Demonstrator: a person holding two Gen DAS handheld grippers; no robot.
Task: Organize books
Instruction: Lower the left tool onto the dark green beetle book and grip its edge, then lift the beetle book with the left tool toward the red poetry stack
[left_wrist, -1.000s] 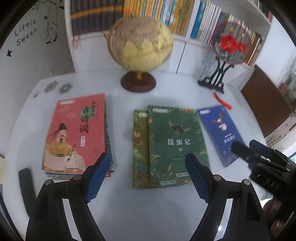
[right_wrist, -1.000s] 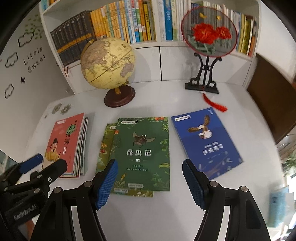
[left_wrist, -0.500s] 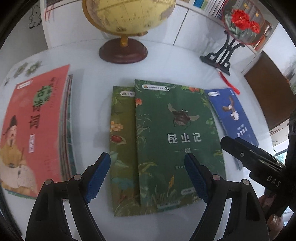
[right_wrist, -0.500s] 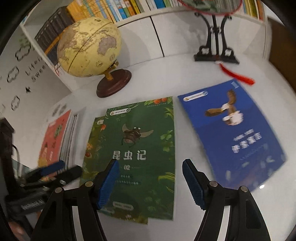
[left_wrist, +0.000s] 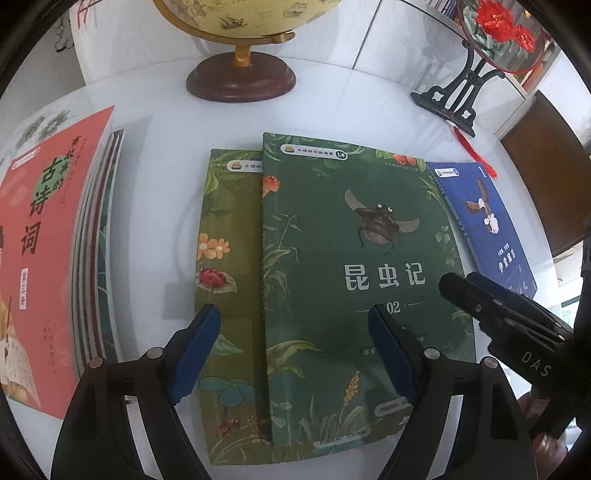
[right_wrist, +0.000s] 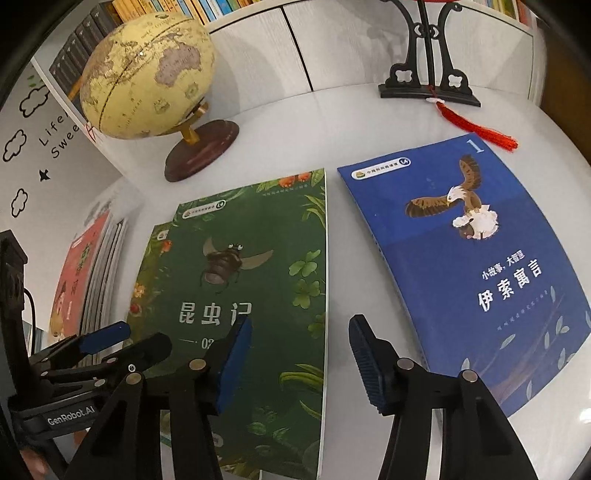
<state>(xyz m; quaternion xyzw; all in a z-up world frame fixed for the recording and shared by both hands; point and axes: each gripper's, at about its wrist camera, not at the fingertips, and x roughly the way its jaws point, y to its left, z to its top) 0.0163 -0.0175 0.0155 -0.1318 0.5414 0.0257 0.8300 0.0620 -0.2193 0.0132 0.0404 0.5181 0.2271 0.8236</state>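
A dark green insect book (left_wrist: 354, 266) lies on a lighter green book (left_wrist: 229, 258) in the middle of the white table; it also shows in the right wrist view (right_wrist: 258, 280). A blue eagle book (right_wrist: 469, 258) lies to its right. A stack topped by a red poetry book (left_wrist: 44, 240) lies at the left. My left gripper (left_wrist: 295, 350) is open, low over the near edge of the green books. My right gripper (right_wrist: 299, 365) is open, straddling the dark green book's right edge and the gap before the blue book. Both are empty.
A globe (right_wrist: 147, 74) on a wooden base stands behind the books. A fan ornament on a black stand (left_wrist: 461, 92) with a red tassel (right_wrist: 476, 129) is at the back right. A bookshelf (right_wrist: 155, 11) full of books lines the back wall.
Both grippers have moved forward and down toward the books. The green books now fill the left view, and the right gripper is over the gap between green and blue books.
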